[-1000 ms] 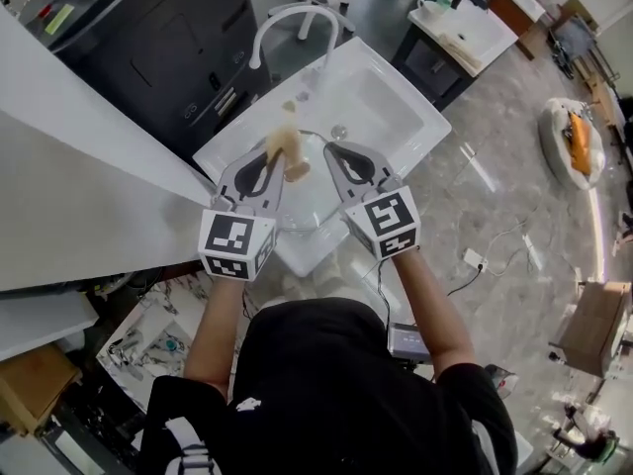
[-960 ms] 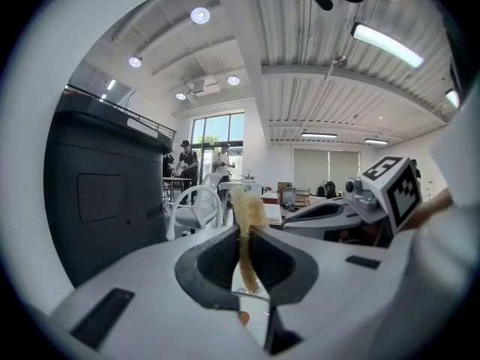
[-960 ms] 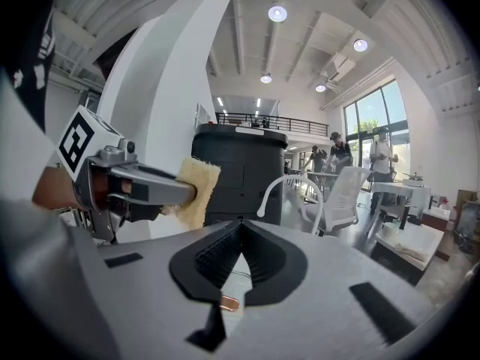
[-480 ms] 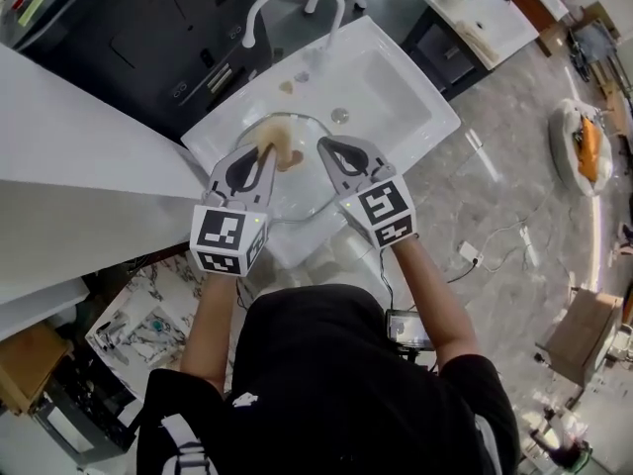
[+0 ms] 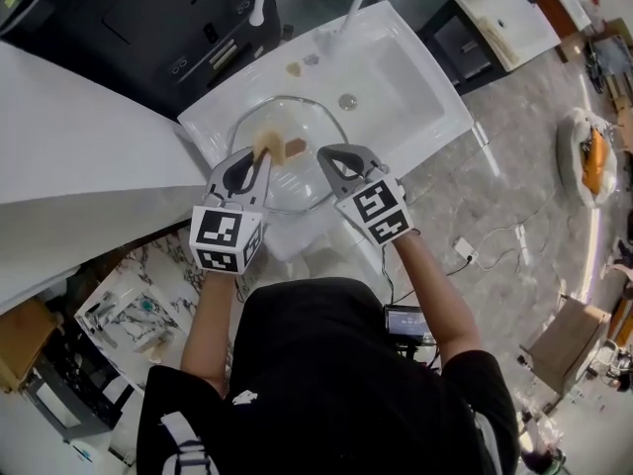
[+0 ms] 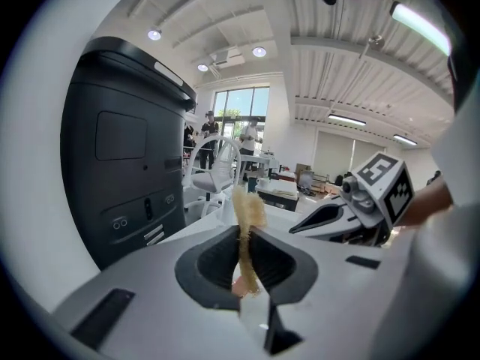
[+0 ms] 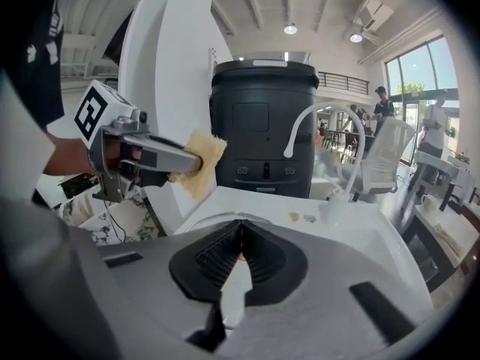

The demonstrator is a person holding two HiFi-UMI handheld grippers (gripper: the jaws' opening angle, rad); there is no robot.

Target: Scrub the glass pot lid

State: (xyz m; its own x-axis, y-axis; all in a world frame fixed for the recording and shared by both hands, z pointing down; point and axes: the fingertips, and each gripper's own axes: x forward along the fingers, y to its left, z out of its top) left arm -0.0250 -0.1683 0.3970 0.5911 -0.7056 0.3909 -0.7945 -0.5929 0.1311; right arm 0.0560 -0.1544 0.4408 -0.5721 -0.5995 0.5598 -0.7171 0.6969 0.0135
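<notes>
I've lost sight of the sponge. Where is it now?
In the head view, left of centre: the sponge is pinched in the left gripper, over the glass lid in the sink.

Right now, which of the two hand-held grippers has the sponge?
The left hand-held gripper: a tan sponge is pinched upright between its jaws. The right hand-held gripper has its jaws closed together with no sponge in them.
</notes>
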